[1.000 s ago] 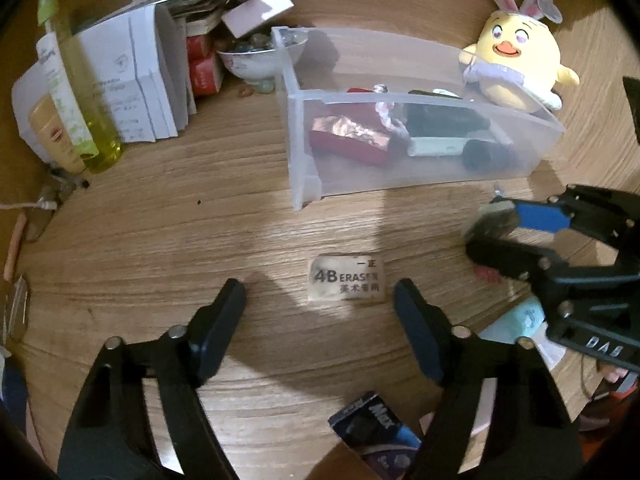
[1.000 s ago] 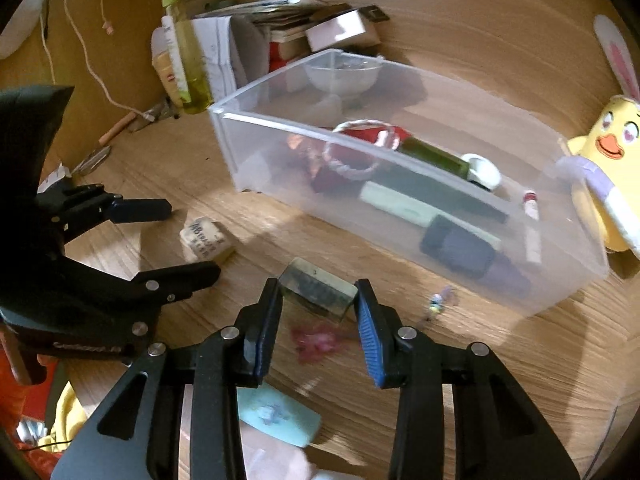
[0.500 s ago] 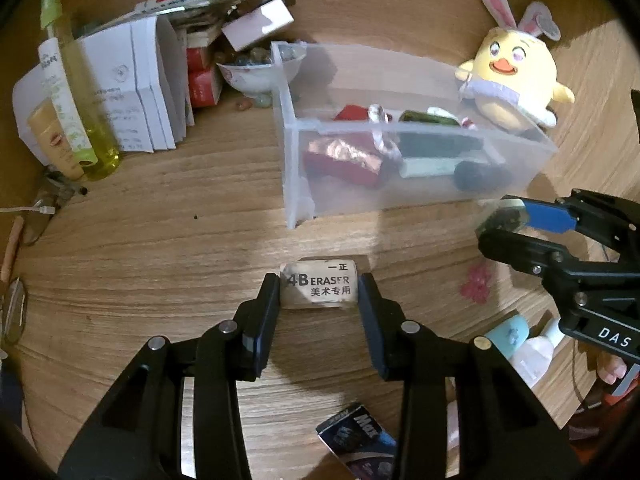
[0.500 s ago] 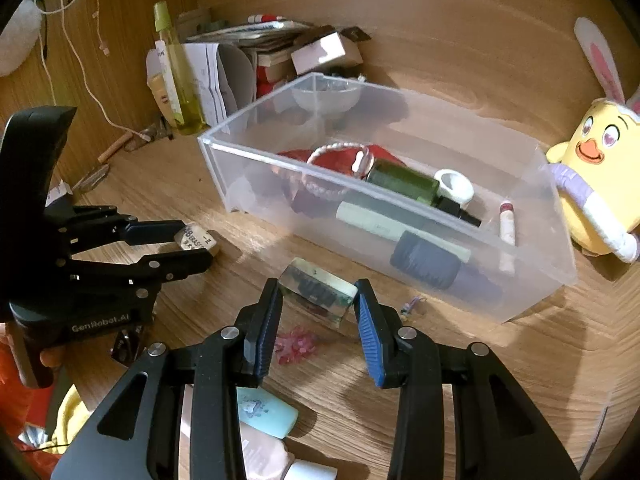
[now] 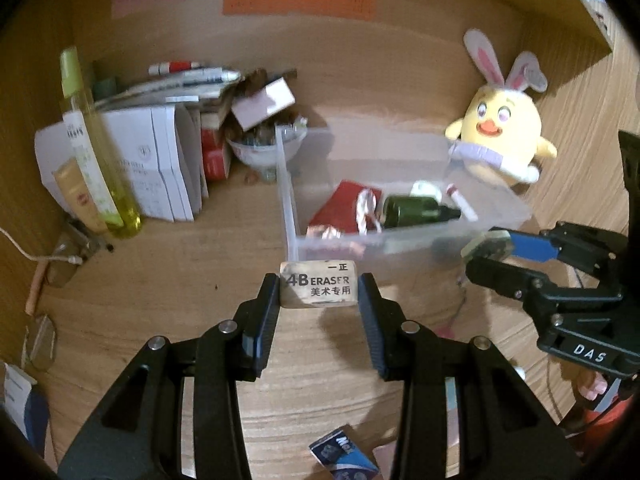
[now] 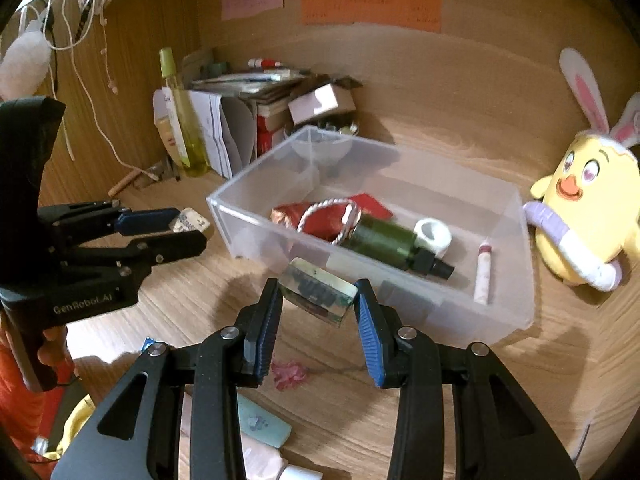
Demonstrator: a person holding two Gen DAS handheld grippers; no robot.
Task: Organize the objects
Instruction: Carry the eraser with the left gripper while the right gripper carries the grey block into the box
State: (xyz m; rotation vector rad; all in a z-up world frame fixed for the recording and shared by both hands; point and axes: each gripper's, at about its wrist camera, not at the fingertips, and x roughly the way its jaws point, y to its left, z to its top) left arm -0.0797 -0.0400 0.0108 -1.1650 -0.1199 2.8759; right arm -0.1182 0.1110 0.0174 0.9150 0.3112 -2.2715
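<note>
Bin (image 5: 400, 236) wall just beyond eraser (image 5: 319, 290), plush chick (image 5: 500, 136) behind.

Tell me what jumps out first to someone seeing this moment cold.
Each tool is shut on a small block held above the wooden desk: the left tool grips a 4B eraser, the right tool a greenish block. Ahead of both stands a clear plastic bin holding a dark green bottle and a red pouch. A yellow chick plush with bunny ears sits to the bin's right.
</note>
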